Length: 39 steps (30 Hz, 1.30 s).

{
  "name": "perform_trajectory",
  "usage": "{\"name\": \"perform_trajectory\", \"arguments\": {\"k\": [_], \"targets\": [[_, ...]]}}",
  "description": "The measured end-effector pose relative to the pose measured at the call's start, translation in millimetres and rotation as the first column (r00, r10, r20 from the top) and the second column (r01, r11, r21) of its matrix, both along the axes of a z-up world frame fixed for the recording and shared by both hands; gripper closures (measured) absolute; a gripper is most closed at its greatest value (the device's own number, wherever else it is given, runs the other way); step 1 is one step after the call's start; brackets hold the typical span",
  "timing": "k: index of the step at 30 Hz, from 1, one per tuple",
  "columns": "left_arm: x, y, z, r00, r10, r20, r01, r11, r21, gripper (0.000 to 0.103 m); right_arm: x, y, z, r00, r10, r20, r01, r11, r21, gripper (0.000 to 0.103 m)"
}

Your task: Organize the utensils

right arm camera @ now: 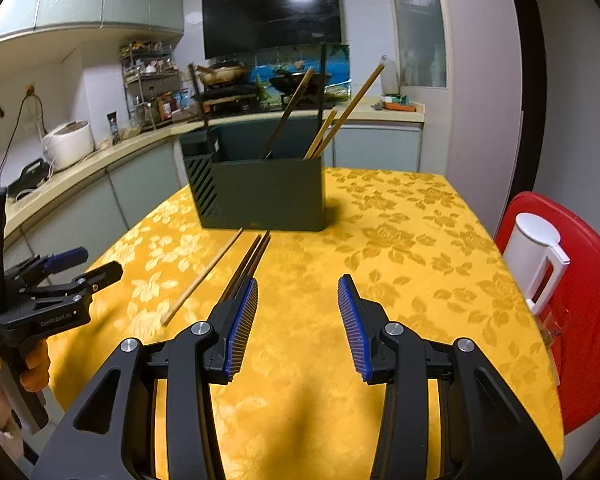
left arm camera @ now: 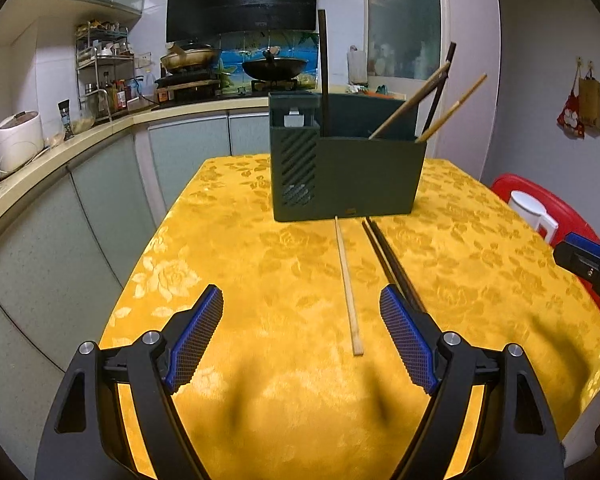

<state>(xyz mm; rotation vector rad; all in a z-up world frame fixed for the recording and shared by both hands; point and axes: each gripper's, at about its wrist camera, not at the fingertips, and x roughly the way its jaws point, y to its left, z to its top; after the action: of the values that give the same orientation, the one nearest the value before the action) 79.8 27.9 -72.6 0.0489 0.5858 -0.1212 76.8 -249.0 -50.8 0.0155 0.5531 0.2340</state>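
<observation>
Blue ribbed pads lined both grippers, and both stood released with nothing between the jaws. The left gripper [left arm camera: 301, 334] was spread wide above the yellow floral cloth of the surface [left arm camera: 228, 264]. The right gripper [right arm camera: 298, 328] was parted less widely over the same cloth.

A pale bamboo chopstick [left arm camera: 347, 286] lay flat just ahead of the left gripper, between its pads and nearer its right-hand pad, its length running away from the gripper. A pair of dark chopsticks [left arm camera: 384, 256] lay just beyond that right-hand pad, side by side; in the right wrist view the same pair [right arm camera: 249, 260] ran forward from just past the right gripper's left-hand pad.

Farther ahead of both grippers stood the dark green utensil holder [left arm camera: 364, 176], upright on the surface. The far tips of the loose chopsticks reached its base. Several chopsticks [right arm camera: 342, 114] leaned inside its wide compartment.
</observation>
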Motion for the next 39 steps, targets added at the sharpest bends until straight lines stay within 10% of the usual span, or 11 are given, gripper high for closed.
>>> {"name": "perform_trajectory", "arguments": {"k": [19, 39], "targets": [[17, -24, -47, 0.988, -0.071, -0.134, 0.077, 0.996, 0.043, 0.044, 3, 17, -41, 0.996, 0.041, -0.082, -0.047, 0.997, -0.067, 0.062], [36, -33, -59, 0.968, -0.106, -0.227, 0.118, 0.992, 0.038, 0.096, -6, 43, -59, 0.98, 0.148, -0.135, -0.16, 0.984, -0.082, 0.062]]}}
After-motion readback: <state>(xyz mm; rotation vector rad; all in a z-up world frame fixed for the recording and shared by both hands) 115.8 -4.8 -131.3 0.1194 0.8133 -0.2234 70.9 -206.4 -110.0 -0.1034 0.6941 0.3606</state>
